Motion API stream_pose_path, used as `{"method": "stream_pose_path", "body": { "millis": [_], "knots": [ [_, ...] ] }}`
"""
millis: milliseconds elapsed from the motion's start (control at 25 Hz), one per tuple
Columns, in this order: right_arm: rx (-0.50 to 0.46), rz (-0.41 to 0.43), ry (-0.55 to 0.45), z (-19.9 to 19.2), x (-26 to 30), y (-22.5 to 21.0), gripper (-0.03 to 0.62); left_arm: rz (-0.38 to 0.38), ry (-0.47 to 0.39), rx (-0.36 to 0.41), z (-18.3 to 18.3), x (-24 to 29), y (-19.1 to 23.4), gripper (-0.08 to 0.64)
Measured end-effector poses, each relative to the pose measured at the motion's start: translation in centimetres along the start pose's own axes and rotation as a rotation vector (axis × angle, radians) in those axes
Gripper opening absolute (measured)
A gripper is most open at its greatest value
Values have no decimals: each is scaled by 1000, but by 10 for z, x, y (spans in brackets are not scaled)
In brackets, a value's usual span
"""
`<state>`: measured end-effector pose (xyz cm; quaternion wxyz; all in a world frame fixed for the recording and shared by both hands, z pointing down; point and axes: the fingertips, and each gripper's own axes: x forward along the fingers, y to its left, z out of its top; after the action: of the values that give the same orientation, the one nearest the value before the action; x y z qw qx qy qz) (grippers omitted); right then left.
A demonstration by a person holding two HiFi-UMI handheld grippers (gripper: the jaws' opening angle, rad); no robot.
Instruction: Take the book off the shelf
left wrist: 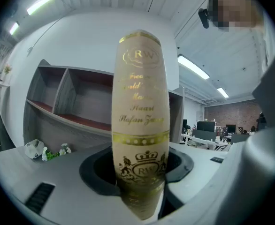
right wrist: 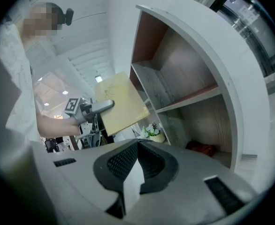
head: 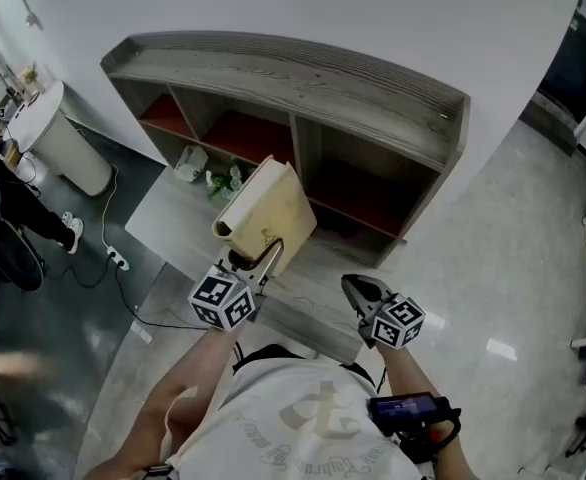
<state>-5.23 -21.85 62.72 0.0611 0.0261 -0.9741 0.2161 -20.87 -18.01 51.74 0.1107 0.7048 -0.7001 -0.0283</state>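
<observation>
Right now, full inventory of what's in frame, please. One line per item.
book: 1, cream with gold print, out in front of the shelf, clamped at its lower end
shelf: 1, grey wood with reddish compartment floors, against the white wall
flower sprig: 1, white and green, on the low platform before the shelf
red object: 1, in a lower compartment, too blurred to identify
cylinder stand: 1, white, floor at far left
power strip: 1, white, floor at left
left gripper: 1, grey, shut on the book
right gripper: 1, grey, jaws together, empty
wrist device: 1, black, on the right forearm
</observation>
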Motion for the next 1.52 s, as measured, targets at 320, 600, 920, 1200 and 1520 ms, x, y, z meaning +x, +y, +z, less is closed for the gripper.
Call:
{"method": "stream_pose_path", "body": {
  "millis": [320, 600, 920, 1200, 1520],
  "knots": [
    [-2, 24, 17, 1, 24, 21, 5, 49, 32, -3, -17, -40, 27, 224],
    [-27, 56, 39, 6, 47, 42, 5, 120, 67, -14, -35, -78, 58, 224],
    [-25, 86, 43, 11, 71, 51, 5, 182, 108, -58, -70, -112, 82, 224],
    [-48, 112, 52, 13, 82, 58, 4, 204, 157, -100, -103, -130, 86, 224],
    [-60, 120, 72, 6, 81, 57, 3, 212, 171, -133, -120, -134, 82, 224]
  ]
}}
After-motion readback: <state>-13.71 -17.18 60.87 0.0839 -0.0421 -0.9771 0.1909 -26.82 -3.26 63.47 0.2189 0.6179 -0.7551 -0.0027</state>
